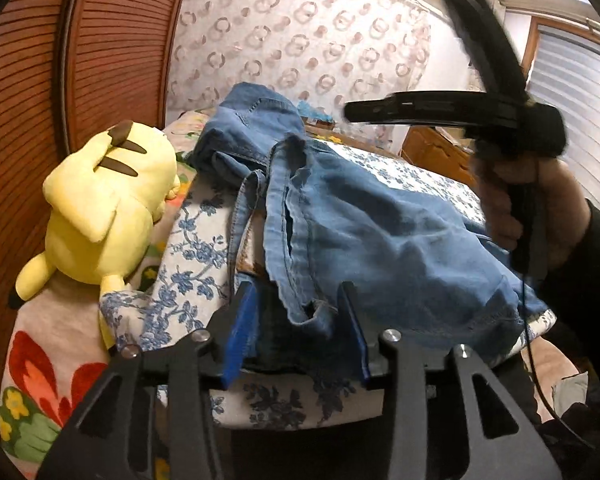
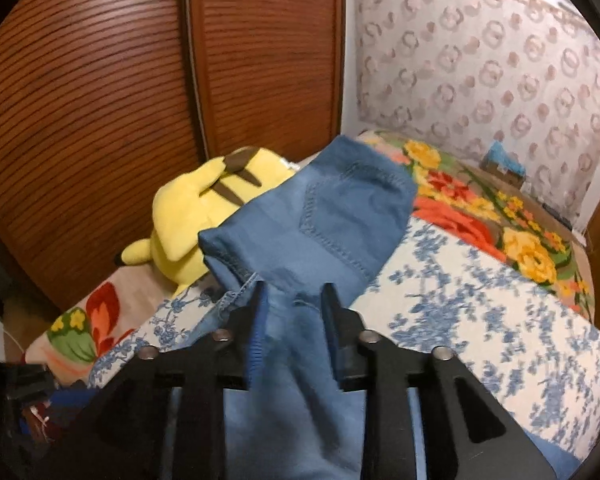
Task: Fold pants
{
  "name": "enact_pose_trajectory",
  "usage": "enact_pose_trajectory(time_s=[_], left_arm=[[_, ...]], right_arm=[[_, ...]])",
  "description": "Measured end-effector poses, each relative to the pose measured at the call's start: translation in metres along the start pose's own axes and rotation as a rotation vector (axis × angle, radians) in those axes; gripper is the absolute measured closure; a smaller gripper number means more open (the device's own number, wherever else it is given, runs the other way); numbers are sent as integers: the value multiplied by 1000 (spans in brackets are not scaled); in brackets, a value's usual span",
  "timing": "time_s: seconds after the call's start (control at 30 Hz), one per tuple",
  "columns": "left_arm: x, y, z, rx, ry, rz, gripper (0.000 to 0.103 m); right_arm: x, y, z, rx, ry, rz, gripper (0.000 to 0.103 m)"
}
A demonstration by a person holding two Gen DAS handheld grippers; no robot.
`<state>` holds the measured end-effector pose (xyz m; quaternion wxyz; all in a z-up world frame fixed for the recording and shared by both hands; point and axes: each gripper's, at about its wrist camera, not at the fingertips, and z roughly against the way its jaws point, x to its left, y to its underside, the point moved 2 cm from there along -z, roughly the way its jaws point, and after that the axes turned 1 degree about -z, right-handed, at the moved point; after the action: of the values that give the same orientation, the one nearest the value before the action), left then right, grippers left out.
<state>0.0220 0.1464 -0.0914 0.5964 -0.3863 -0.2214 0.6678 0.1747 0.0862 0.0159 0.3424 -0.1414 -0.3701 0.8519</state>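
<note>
Light blue denim pants (image 1: 372, 224) lie crumpled on a blue-flowered white quilt (image 1: 188, 248) on the bed. My left gripper (image 1: 296, 308) is open at the near edge of the pants, with a frayed hem between its blue-padded fingers (image 1: 242, 324). My right gripper (image 2: 294, 300) is open, its fingers standing on either side of a bunched part of the pants (image 2: 320, 220), with cloth draped between them. In the left wrist view the right gripper (image 1: 432, 110) is held by a hand above the pants, blurred.
A yellow plush toy (image 1: 104, 208) lies left of the pants, also in the right wrist view (image 2: 196, 208). Brown slatted wardrobe doors (image 2: 100, 100) stand behind it. A colourful flowered blanket (image 2: 480, 208) covers the far bed. A patterned curtain (image 2: 480, 60) hangs at the back.
</note>
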Motion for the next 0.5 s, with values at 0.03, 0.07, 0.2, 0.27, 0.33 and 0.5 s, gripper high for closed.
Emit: enact_pose_trajectory(time_s=[0.03,0.07,0.2,0.27,0.33,0.5], left_arm=[[0,-1,0,1,-2,-4,58],[-1,-2,0,0,-4,-8,55],[-4,-5,5,-17,-10,-25,44],[-7,-8,9,-29,-17,-32,44],[-8,-11,11,-41,-26,-33,44],[-16,-15,6,-39,-35,-35,44]], right_arm=[[-3,0,5,-8,0,4,64],[-8,1,13,-16,3,6,62],[-41,18,45,-23,24,2,61],[-63,34,55,-7,40,-15,61],[-84,50,61,18,66,-42,61],[-137,95,60,101,103,-156,61]])
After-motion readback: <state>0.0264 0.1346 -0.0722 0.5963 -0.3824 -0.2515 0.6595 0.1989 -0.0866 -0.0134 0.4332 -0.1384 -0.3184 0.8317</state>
